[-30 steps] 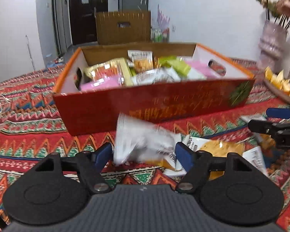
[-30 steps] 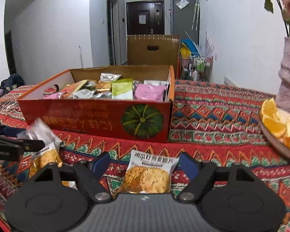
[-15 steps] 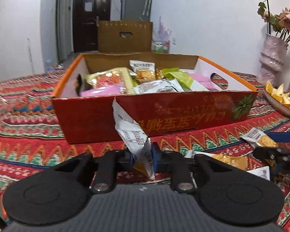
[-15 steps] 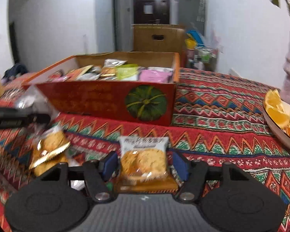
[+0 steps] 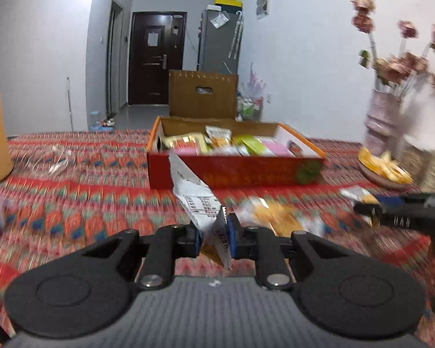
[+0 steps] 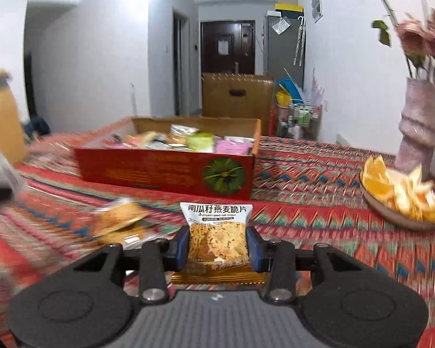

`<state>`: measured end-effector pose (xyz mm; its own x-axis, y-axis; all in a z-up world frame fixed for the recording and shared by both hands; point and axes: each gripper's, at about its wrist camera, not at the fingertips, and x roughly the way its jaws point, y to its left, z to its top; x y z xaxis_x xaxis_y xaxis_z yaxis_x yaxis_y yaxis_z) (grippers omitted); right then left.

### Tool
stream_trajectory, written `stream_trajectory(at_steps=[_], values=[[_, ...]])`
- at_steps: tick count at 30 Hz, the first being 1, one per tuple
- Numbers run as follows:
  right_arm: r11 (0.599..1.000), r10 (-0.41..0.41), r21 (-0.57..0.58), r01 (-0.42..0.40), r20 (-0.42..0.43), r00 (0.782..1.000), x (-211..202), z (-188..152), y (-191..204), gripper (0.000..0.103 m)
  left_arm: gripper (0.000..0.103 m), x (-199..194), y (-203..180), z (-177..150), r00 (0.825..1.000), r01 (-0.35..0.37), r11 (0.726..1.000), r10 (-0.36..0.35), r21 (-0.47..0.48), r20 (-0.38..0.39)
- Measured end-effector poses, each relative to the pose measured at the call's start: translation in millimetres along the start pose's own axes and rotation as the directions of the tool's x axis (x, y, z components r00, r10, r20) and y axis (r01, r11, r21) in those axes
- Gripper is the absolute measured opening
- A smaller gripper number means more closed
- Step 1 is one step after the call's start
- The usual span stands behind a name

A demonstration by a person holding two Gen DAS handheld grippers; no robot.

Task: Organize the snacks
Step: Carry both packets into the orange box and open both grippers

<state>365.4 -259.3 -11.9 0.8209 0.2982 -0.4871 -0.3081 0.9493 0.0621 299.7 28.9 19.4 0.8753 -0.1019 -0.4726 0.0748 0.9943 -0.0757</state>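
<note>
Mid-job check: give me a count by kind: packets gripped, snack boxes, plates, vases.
Packets in claws: 2, white packet in left claw, oat crisp packet in right claw, jaws just closing
Red snack box: 1
Fruit plate: 1
Flower vase: 1
Total: 5
Loose packets: too blurred to count

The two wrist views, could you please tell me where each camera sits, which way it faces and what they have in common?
Left wrist: sits on the left gripper, facing the red cardboard snack box across the patterned tablecloth; its jaws pinch a white printed snack packet; the right gripper juts in at the right edge.
Right wrist: sits on the right gripper, facing the same box; its jaws, which have just been closing, hold a pumpkin seed oat crisp packet.
Shared: box, tablecloth, orange slices plate, dark door.
</note>
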Motion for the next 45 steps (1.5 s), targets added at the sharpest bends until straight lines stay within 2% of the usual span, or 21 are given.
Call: stream_trajectory(at_steps=[3,7,9,11,16,20,24,27,33,38,42,45], values=[[0.997,0.062,0.045,-0.060,-0.031,0.998,-39,-22,7,0.040,0.018,-32,-11,-25,0.998,0.031,0.999,-0.030,0.015,-0.060],[0.999,0.038,0.012,-0.037,-0.082,0.996,-84,-46,25,0.040,0.018,-66,-20,-49,0.995,0.067,0.998,-0.067,0.003,-0.074],[0.998,0.061,0.010,-0.061,-0.066,0.996,-108,-59,34,0.040,0.018,-77,-23,-56,0.993,0.071,0.997,-0.072,-0.015,-0.091],[0.994,0.108,0.034,-0.106,-0.048,0.993,-122,-70,40,0.040,0.018,-87,-30,-61,0.994,0.053,0.999,-0.052,0.011,-0.094],[0.994,0.112,-0.005,-0.112,-0.073,0.991,-138,-83,54,0.040,0.018,-108,-42,-66,0.996,0.078,0.997,-0.078,0.002,-0.048],[0.995,0.103,-0.003,-0.103,-0.067,0.992,-147,-86,58,0.040,0.018,-116,-46,-72,0.995,0.087,0.996,-0.086,0.014,-0.050],[0.996,0.089,0.006,-0.089,-0.065,0.994,-148,-87,58,0.040,0.018,-110,-41,-70,0.991,0.116,0.993,-0.116,-0.015,-0.065],[0.998,0.070,0.002,-0.070,-0.058,0.996,-145,-85,57,0.040,0.018,-100,-39,-64,0.991,0.115,0.993,-0.115,-0.003,-0.072],[0.998,0.055,-0.035,-0.055,-0.002,0.998,-140,-57,47,0.040,0.018,-80,-41,-30,0.985,0.169,0.986,-0.168,0.014,-0.023],[0.993,0.070,-0.104,-0.063,0.070,0.995,-115,-5,29,0.040,0.018,-46,-51,26,0.963,0.261,0.963,-0.265,0.064,0.056],[0.983,0.068,-0.178,-0.050,0.094,0.993,-70,50,14,0.040,0.018,6,-54,76,0.962,0.257,0.961,-0.264,0.098,0.073],[0.985,0.056,-0.169,-0.038,0.103,0.993,-28,86,3,0.040,0.018,57,-49,109,0.963,0.260,0.964,-0.263,0.057,0.061]])
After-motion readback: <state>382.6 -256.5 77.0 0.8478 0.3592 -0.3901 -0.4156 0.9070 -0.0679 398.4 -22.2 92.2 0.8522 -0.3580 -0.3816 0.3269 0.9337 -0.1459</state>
